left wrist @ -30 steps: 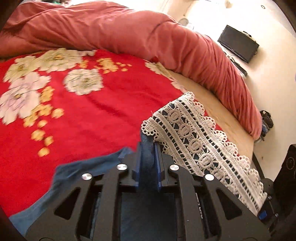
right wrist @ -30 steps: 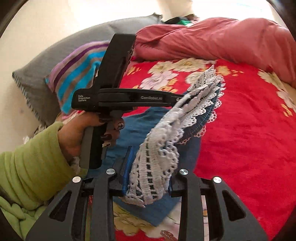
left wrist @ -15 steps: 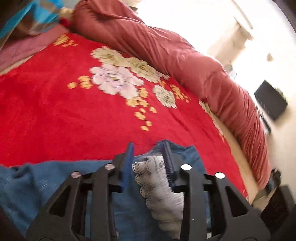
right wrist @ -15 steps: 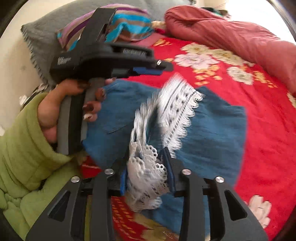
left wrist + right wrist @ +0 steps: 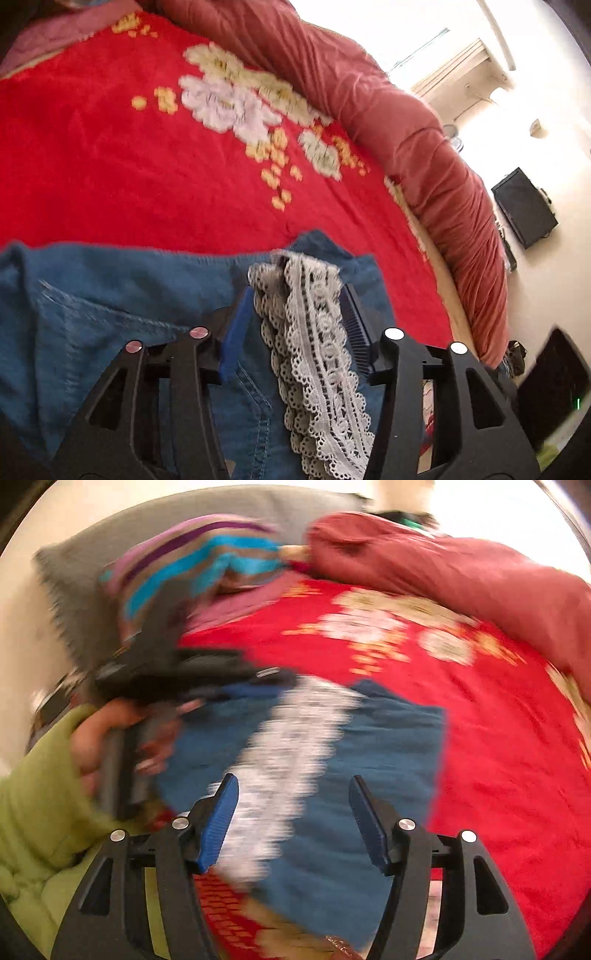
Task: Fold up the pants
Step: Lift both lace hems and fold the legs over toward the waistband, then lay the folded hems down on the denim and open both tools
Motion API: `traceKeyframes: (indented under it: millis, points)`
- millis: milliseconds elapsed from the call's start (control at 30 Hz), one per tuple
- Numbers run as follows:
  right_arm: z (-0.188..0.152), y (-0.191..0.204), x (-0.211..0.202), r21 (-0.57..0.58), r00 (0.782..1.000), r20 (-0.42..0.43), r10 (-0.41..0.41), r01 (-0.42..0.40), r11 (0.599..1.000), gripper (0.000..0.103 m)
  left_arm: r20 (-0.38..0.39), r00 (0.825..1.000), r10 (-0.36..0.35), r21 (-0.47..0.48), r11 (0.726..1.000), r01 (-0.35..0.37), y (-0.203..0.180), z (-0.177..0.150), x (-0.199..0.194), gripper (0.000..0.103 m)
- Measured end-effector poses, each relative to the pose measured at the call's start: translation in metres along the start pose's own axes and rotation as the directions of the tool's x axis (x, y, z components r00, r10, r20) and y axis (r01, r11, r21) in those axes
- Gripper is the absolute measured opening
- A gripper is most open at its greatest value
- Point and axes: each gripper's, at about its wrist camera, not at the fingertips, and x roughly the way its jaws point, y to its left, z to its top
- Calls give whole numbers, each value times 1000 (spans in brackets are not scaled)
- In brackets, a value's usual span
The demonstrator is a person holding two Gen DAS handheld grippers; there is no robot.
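Blue denim pants [image 5: 122,306] with a white lace hem [image 5: 317,354] lie folded on the red flowered bedspread [image 5: 129,173]. My left gripper [image 5: 295,321] is open; the lace strip lies loose between its blue pads. In the right wrist view the pants [image 5: 388,746] and the blurred lace [image 5: 288,753] lie on the bed. My right gripper [image 5: 293,819] is open wide above them, holding nothing. The left gripper [image 5: 184,675] shows there too, blurred, in a hand with a green sleeve.
A rolled pink-red duvet [image 5: 424,147] runs along the far side of the bed. A striped pillow [image 5: 207,561] and a grey pillow [image 5: 92,554] lie at the head. A black screen [image 5: 524,206] stands by the wall past the bed edge.
Both grippers have opened and let go of the lace hem, which now lies on the folded pants. The right gripper has pulled back from the cloth.
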Motion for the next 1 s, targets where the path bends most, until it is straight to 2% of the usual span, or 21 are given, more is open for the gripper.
traceKeyframes:
  millis: [100, 233, 267, 300, 367, 400, 500, 600, 667, 767, 867, 933, 1000]
  points:
    - [7, -35, 10, 74, 998, -11, -63, 64, 995, 61, -31, 998, 60, -1, 998, -60, -1, -3, 13, 59]
    - [16, -63, 31, 111, 996, -23, -92, 94, 989, 61, -39, 993, 111, 36, 993, -110, -10, -1, 25, 60]
    - [15, -68, 34, 112, 995, -24, -93, 95, 989, 61, -42, 992, 118, 40, 992, -117, -11, 0, 28, 52]
    - [18, -72, 39, 111, 995, -26, -92, 94, 989, 61, -47, 992, 118, 44, 992, -116, -15, 2, 33, 29]
    - [22, -76, 47, 113, 994, -24, -103, 105, 988, 61, -60, 991, 118, 57, 992, -114, -21, 5, 38, 13]
    - [24, -79, 50, 114, 994, -25, -105, 107, 988, 61, -58, 991, 118, 79, 990, -113, -28, 8, 39, 12]
    - [33, -81, 50, 106, 993, -2, -115, 114, 988, 61, -15, 995, 99, 172, 981, -95, -54, 17, 34, 12]
    - [40, -79, 53, 68, 993, 17, -120, 119, 991, 61, 22, 988, 156, 220, 963, -157, -56, 20, 32, 13]
    - [41, -78, 60, 40, 992, 5, -124, 123, 992, 61, -7, 982, 190, 187, 965, -185, -40, 20, 39, 15]
    - [37, -75, 79, -6, 988, -52, -147, 147, 989, 61, -36, 979, 202, 142, 970, -195, -22, 17, 44, 27]
    - [31, -77, 96, -22, 980, -103, -172, 170, 985, 61, -34, 982, 188, 132, 975, -182, -15, 15, 42, 30]
    - [29, -79, 97, -12, 980, -104, -171, 171, 985, 61, -24, 981, 191, 133, 973, -187, -16, 14, 38, 33]
    - [29, -79, 94, -5, 980, -102, -172, 172, 985, 61, -12, 983, 184, 129, 975, -181, -17, 13, 31, 40]
